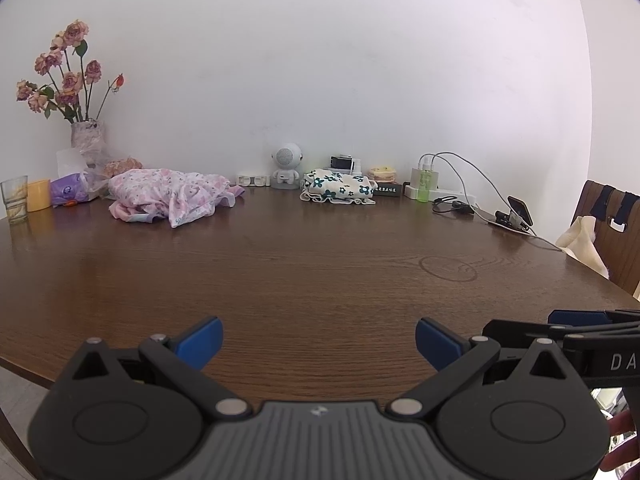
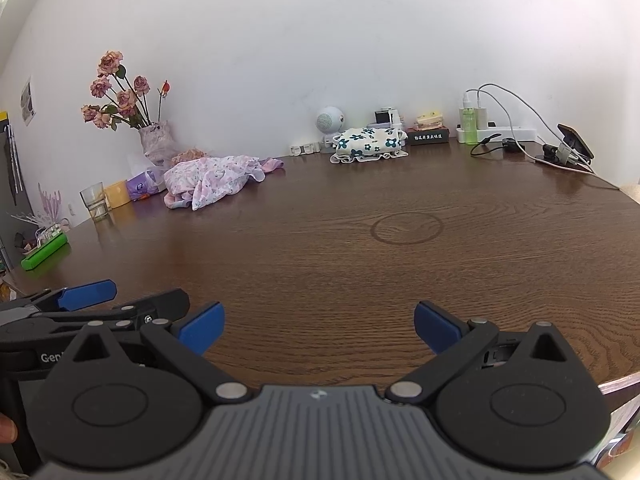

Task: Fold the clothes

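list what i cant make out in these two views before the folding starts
- Crumpled pink floral garment: which kind of clothing is unclear in both views; it is bunched and far away.
- Folded white cloth with teal flowers: its underside and layers are hidden by its own folds.
- Black box with white lettering: text too small in both views.
- Cream cloth on the wooden chair: cut off by the left wrist view's right edge.

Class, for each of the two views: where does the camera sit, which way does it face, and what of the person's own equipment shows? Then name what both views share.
Left wrist: sits on the left tool, facing across the wooden table to the wall; its open blue fingers and the right tool show.
Right wrist: sits on the right tool, facing likewise; the left tool shows.
Shared: pink crumpled garment, folded floral garment, flower vase.
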